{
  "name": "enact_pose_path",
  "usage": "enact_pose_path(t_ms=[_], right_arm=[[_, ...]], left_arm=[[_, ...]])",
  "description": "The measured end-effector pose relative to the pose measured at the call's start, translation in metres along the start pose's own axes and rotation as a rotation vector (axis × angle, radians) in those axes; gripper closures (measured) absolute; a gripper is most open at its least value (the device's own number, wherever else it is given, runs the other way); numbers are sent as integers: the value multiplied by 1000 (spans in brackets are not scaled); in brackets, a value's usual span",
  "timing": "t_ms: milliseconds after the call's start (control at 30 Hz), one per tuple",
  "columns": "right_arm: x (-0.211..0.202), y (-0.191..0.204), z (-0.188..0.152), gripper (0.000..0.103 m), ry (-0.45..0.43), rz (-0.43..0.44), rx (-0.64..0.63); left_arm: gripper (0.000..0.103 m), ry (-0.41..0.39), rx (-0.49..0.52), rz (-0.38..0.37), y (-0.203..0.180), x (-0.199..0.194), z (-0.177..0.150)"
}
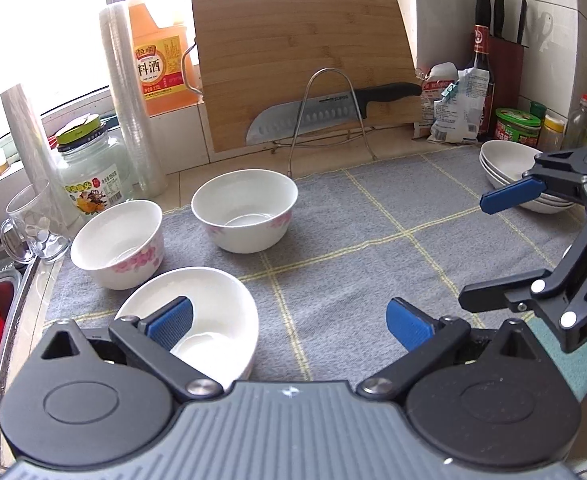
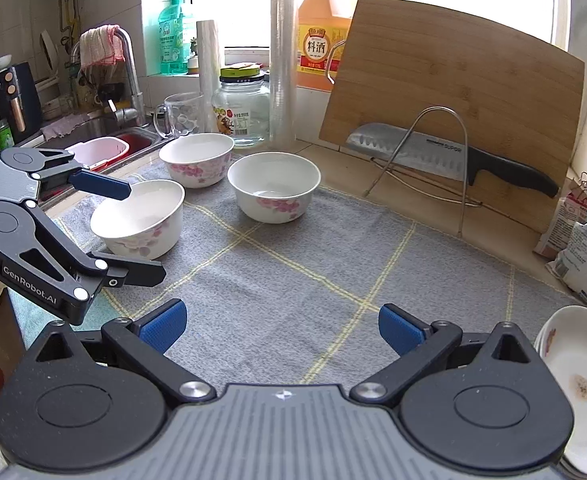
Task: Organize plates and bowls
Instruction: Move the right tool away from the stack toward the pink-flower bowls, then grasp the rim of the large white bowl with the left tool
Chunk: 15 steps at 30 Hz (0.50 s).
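My left gripper (image 1: 289, 322) and right gripper (image 2: 281, 326) both stand wide open, holding nothing. Nearest on the grey checked cloth (image 1: 353, 240), the glazed white porcelain bowl with pink blossoms (image 1: 197, 316) sits under my left finger. Two matching bowls (image 1: 117, 244) (image 1: 245, 210) stand beyond; the stacked white plates (image 1: 505, 168) rest far right. Judged rigid, slick and breakable: pinch across a rim wall, gently.

"料酒" on the orange jug (image 2: 320, 36) label — "supor" on the knife (image 2: 445, 152) blade — "genrobot.ai" on the left claw (image 2: 129, 232).
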State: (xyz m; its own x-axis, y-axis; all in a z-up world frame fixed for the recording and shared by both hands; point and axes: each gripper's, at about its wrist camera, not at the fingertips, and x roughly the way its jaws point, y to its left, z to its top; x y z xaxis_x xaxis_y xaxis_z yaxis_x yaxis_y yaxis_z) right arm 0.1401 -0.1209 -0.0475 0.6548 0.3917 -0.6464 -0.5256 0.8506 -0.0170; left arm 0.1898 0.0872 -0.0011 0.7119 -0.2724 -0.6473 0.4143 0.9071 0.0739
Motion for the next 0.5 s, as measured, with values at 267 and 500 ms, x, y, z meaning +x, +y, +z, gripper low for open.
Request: enact_pose_path(t_ms=[267, 500], right_arm=[[37, 53, 9, 0, 31, 25, -19], [62, 88, 19, 0, 54, 68, -78]], left_arm=[[1, 7, -12, 9, 61, 3, -13], [1, 25, -2, 25, 95, 15, -17]])
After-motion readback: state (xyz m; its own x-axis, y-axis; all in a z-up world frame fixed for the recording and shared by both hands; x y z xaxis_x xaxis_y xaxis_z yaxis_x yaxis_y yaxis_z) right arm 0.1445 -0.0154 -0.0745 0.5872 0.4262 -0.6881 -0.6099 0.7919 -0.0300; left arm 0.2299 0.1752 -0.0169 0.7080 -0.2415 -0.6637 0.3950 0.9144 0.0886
